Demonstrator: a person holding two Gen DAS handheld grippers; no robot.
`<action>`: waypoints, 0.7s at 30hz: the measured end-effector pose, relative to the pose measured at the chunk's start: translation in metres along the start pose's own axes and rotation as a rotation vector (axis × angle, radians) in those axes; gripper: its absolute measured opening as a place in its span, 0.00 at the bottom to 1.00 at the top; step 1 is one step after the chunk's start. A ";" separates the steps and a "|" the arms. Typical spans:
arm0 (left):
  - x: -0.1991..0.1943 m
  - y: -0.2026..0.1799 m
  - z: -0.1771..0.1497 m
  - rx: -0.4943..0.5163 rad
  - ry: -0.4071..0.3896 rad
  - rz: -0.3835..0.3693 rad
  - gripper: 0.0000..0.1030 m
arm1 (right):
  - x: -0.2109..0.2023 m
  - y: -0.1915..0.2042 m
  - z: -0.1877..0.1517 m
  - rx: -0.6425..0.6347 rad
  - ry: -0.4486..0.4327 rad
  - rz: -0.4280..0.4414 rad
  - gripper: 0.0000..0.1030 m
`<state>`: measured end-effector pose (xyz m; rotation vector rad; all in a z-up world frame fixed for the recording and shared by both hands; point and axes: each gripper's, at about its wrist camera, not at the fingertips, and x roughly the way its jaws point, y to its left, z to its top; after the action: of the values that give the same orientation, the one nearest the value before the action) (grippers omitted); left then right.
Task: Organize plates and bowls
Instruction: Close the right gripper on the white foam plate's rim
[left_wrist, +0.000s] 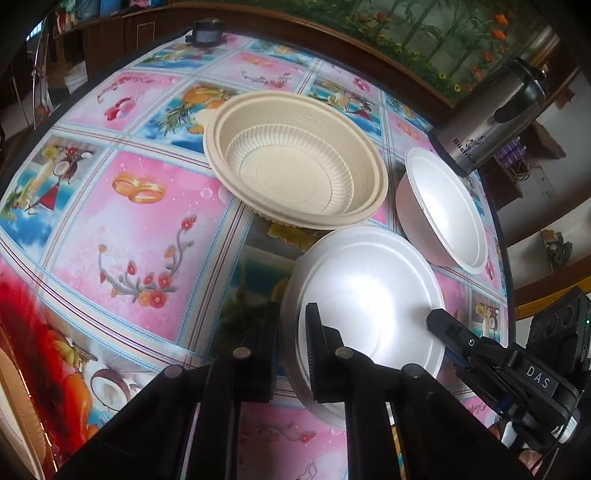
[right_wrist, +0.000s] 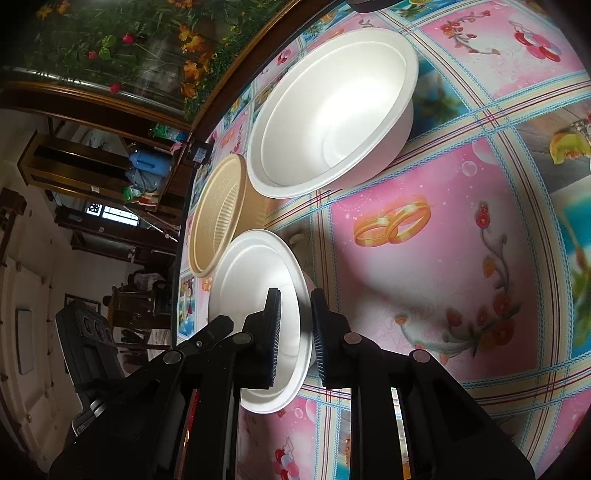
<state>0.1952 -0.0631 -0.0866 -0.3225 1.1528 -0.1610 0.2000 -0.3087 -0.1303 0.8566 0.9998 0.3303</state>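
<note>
My left claw is clamped on the near rim of the large white bowl: one pad sits inside the wall, the other outside, with only the thin foam between them. I judge the rim grip is chosen because the bowl is too wide to span.

My right claw is likewise closed on the rim of the small white bowl, which stands directly ahead of it; the wall passes between the pads and I see no gap. In the left wrist view this claw's fingers reach in over the far side of the large bowl.

Just beyond both claws stands the beige bowl, upright, a ribbed dish of the same colour nested inside it. I judge that nesting to be the sorting already begun, like with like.

All bowls rest on the patterned tablecloth. Farther off, right of my left claw, a steel kettle stands at the table edge, clear of the work.
</note>
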 end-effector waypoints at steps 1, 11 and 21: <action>0.000 0.000 0.000 0.000 -0.002 -0.001 0.09 | 0.000 0.000 0.000 0.002 0.000 -0.001 0.15; 0.001 0.000 0.000 0.003 -0.003 -0.014 0.08 | 0.003 0.008 -0.003 -0.028 -0.022 -0.060 0.10; 0.001 0.001 -0.003 -0.004 0.010 -0.019 0.07 | 0.005 0.015 -0.008 -0.059 -0.062 -0.110 0.06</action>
<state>0.1931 -0.0626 -0.0886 -0.3369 1.1599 -0.1773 0.1976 -0.2922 -0.1240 0.7510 0.9707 0.2370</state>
